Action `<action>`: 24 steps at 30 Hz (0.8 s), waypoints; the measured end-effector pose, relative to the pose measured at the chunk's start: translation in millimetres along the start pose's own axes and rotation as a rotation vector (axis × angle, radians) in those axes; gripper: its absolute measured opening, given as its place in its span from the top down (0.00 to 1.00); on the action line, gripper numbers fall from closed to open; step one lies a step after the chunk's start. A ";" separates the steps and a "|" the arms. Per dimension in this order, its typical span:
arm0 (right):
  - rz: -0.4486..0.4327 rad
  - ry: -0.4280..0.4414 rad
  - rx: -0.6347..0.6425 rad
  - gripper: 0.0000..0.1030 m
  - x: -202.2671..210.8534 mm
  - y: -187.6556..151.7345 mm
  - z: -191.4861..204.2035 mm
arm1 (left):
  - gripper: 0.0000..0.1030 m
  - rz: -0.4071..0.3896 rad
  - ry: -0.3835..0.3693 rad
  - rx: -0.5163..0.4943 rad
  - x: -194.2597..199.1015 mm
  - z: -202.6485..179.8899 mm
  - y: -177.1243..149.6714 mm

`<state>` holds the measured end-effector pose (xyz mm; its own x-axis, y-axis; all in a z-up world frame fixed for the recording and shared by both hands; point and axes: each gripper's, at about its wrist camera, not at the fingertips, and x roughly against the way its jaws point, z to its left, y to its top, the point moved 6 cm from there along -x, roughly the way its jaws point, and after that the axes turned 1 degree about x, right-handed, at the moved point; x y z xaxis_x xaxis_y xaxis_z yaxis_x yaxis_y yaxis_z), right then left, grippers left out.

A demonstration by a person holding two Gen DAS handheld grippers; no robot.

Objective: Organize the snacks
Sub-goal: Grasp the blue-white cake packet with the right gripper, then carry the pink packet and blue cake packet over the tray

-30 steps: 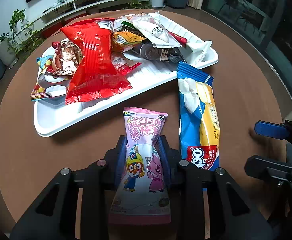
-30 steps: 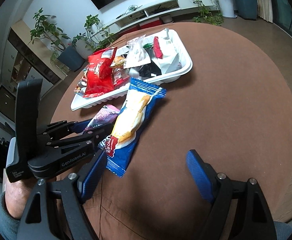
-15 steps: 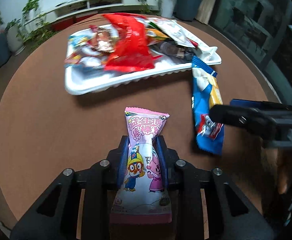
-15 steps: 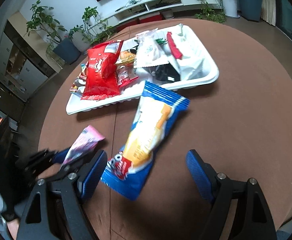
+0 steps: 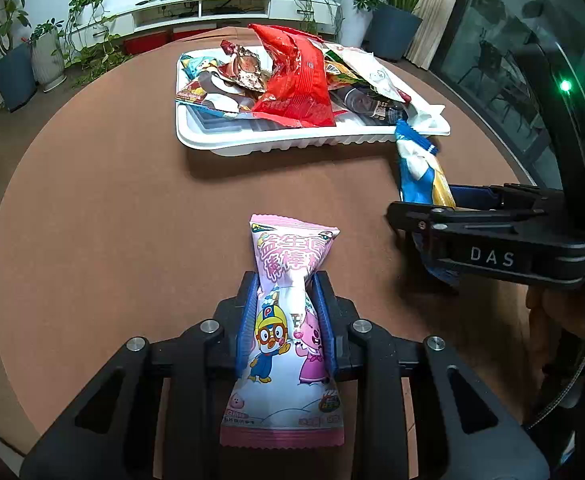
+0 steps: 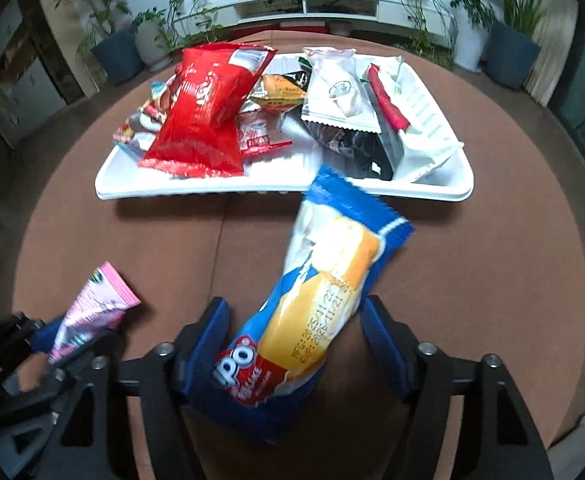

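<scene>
1. While the left gripper (image 5: 285, 320) pinches a pink cartoon snack packet (image 5: 288, 328) at its waist, the packet sits above the near part of the round brown table (image 5: 104, 216).
2. Right gripper (image 6: 292, 332) jaws are closing around a blue cake packet (image 6: 324, 280), its far end by the white tray (image 6: 252, 190).
3. Red chip bag (image 6: 208, 108) and other snacks fill that tray.
</scene>
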<state>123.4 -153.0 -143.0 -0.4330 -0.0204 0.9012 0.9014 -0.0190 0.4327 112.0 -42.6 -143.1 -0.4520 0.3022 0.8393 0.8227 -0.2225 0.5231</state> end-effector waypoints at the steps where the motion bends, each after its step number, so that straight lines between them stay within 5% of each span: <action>1: 0.002 -0.006 0.007 0.41 0.6 -0.7 -1.4 | 0.75 0.000 0.000 0.001 0.4 -0.1 -0.4; 11: 0.027 -0.014 0.054 0.71 14.2 -25.6 -15.4 | 0.75 0.002 0.001 0.000 -1.4 -1.9 -2.3; 24: -0.041 0.065 -0.055 0.73 47.4 -37.2 -56.8 | 0.75 -0.009 0.010 -0.004 2.6 -3.0 -1.1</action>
<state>68.9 -210.1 -117.9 -0.4708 -0.0834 0.8783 0.8818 -0.0758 0.4655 108.8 -44.4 -141.0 -0.4624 0.2950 0.8362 0.8173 -0.2238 0.5309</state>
